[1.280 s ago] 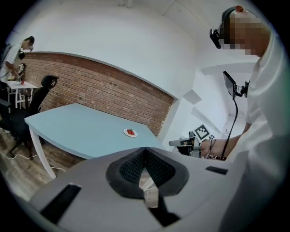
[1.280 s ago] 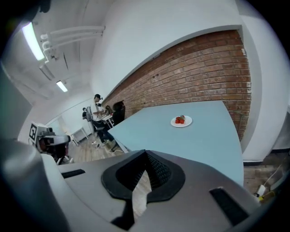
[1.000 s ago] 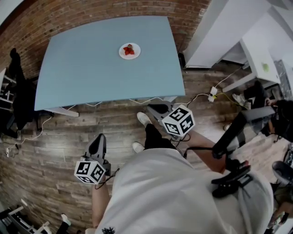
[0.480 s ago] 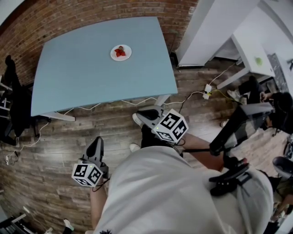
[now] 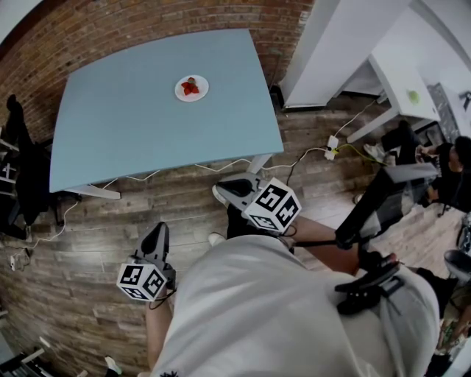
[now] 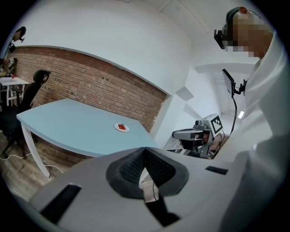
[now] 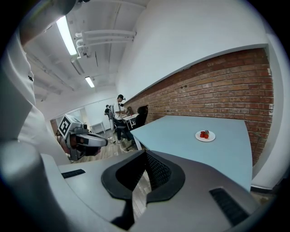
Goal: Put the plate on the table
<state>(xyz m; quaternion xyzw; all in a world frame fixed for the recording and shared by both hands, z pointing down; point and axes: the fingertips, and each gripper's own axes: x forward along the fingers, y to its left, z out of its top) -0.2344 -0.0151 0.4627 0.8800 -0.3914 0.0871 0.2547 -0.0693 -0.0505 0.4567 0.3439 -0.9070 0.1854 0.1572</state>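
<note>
The plate (image 5: 191,88) lies flat on the table (image 5: 110,140), in the far half of the blue top, nearer to the brick wall (image 5: 147,22) than to the near edge. It is white and round and carries some red food (image 5: 190,86), maybe fruit; I cannot tell exactly.

The left gripper (image 5: 155,232) is fully closed. Its 2 jaws meet and nothing is between them. The right gripper (image 5: 224,186) is also closed and empty. Both are over the wooden floor (image 5: 96,221), on the person's side of the table and well apart from the plate.

The plate lies ahead of both grippers, across the near edge and most of the table top. The right gripper is nearer to it, just in front of the table's near edge, while the left gripper is further back. Because the plate is round, it has no long axis to line up with.

In my judgement the task looks finished, as the plate rests on the table and no gripper touches it.
</note>
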